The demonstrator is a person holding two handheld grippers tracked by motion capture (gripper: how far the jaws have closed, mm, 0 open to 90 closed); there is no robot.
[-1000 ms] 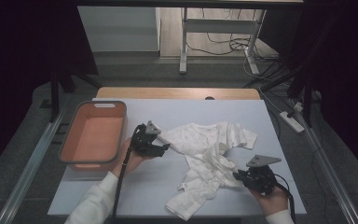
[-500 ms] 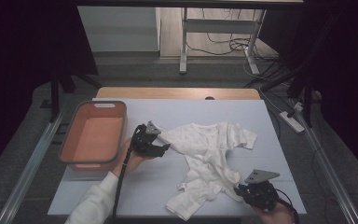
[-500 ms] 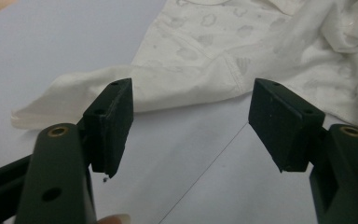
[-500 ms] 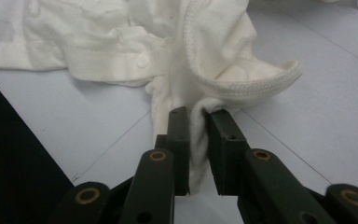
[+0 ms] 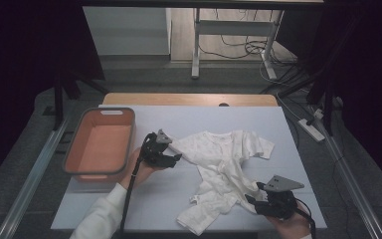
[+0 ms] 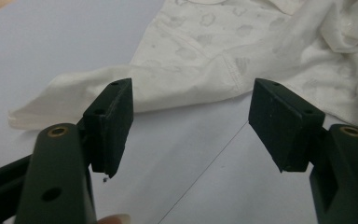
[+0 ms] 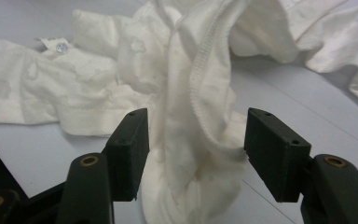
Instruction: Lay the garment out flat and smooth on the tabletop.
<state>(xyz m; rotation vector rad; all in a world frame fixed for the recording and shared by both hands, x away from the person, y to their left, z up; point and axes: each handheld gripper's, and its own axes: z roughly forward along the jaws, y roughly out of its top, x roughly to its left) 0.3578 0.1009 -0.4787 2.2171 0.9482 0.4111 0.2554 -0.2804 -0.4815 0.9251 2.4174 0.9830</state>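
Right tongs (image 5: pixel 256 201) sit nearest me, at the near right corner of the bench (image 5: pixel 288 129), and I read them as spread apart: in the right gripper view the two black jaws stand wide with a raised, twisted fold of the white baby garment (image 7: pixel 200 93) standing between them, not yet pinched. That fold belongs to the lower, bunched end of the garment (image 5: pixel 224 174), which lies crumpled along the near middle of the bench and trails off toward the near left.

Moving farther out, my left tongs (image 5: pixel 171 158) hover left of center, also spread apart. In the left gripper view the jaws frame bare bench, with a flat sleeve (image 6: pixel 121 88) of the garment lying just beyond their tips, pointing away to the left of that view. So the cloth lies ahead of the left tongs and to their right in the scene, close but untouched.

The garment's long axis runs from its spread upper part at the middle of the bench, sleeves out to either side, down toward my near edge. I judge the right tongs to be the nearer of the two to a grip, since cloth is already inside their gap; the left needs a short push forward onto the sleeve.

Farthest left sits an orange basket (image 5: pixel 74 149), well apart from the garment.
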